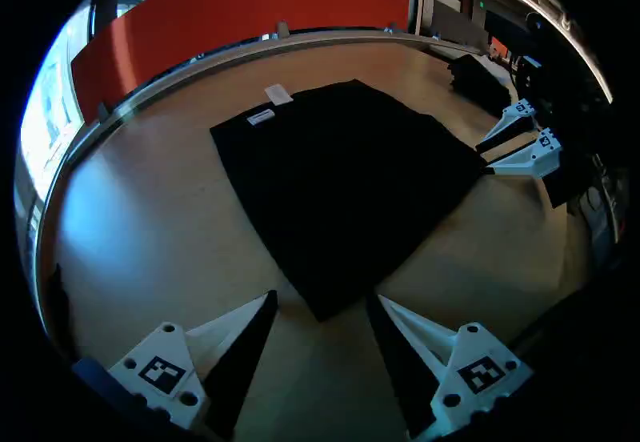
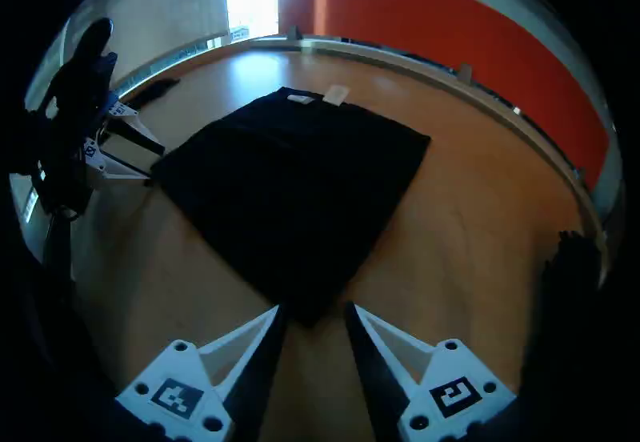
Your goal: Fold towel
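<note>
wooden table [image 1: 144, 226] — black towel [image 1: 344, 170] flat; left gripper [image 1: 322, 298], right gripper [image 2: 313, 308] both parted, empty

Open worktop [image 1: 144, 226] surrounds the flat black towel [image 1: 344, 178] on all sides; an orange partition [image 1: 240, 18] walls the far edge, a white card [image 1: 278, 94] lies by the towel's far corner

Both views low, near, facing adjacent towel [image 1: 344, 186] corners; towel shared.
</note>
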Demonstrator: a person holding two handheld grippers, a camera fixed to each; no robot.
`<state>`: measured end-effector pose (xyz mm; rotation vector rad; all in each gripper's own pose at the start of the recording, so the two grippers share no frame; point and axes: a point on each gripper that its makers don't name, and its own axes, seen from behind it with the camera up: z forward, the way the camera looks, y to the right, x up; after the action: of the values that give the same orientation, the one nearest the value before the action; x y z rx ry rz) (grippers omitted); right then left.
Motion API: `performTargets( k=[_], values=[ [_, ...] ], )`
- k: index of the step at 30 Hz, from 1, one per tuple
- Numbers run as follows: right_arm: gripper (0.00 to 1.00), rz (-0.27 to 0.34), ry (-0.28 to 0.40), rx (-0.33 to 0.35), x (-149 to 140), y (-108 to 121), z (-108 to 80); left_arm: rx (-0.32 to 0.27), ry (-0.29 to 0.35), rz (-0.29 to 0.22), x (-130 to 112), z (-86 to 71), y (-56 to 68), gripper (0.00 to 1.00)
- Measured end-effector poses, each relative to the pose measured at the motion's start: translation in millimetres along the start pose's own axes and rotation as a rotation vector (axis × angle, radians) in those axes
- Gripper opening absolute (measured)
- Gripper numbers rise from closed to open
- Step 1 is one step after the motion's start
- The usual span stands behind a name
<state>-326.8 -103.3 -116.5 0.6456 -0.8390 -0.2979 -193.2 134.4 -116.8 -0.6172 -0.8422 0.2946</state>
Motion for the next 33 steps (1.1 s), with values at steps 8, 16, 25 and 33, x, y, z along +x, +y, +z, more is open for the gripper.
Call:
performTargets(
  k=[8,16,25,33],
  values=[
    [0.32,-0.009,0.001,0.014,-0.7,-1.3,0.8,0.005,-0.010,-0.009,-0.4,-0.5,2.7,0.70],
    [0.22,-0.005,0.003,0.016,-0.1,-5.4,-0.3,0.011,-0.021,-0.018,-1.1,-1.1,3.7,0.60],
    [0.16,-0.002,0.003,0.007,1.4,-6.5,-1.6,0.029,-0.028,-0.028,-2.4,-1.5,1.1,0.23],
    [0.13,-0.002,0.007,0.001,6.0,-8.4,-3.1,0.035,-0.025,-0.040,-1.8,-1.4,2.8,0.17]
  ],
)
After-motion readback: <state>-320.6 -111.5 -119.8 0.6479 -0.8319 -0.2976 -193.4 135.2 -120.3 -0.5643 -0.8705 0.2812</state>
